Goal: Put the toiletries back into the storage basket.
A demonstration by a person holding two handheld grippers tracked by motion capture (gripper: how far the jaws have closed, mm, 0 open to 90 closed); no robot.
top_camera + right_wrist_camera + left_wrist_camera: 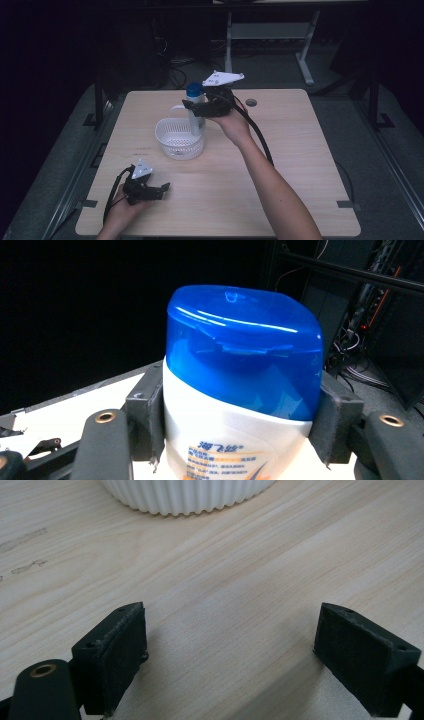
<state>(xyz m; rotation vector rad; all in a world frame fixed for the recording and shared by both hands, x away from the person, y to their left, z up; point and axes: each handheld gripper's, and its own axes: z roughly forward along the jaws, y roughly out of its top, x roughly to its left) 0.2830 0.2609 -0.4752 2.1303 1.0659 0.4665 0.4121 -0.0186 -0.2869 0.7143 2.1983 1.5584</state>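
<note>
Looking down from the high view, the right gripper [196,107] is holding a white bottle [196,111] with a blue cap upright, its lower end sitting inside a white ribbed basket [172,146] near the middle of the pale wooden desk [280,165]. The fingers are pinching the bottle from both sides just below the cap. The left gripper [162,189] is resting low at the near left part of the desk, well apart from the basket, with its fingers pointing to the right.

Along the left gripper view, the two black fingers [117,652] are standing spread wide with bare desk [230,605] between them, and the ribbed wall of the basket [185,497] is showing at the top edge.

Along the right gripper view, the bottle [235,435] is sitting close up between the fingers [147,412], which are pressing on its white shoulders at either side. Its cap [245,350] is glossy, translucent blue and rounded, and the white body below is carrying blue lettering and an orange streak at the bottom edge.
</note>
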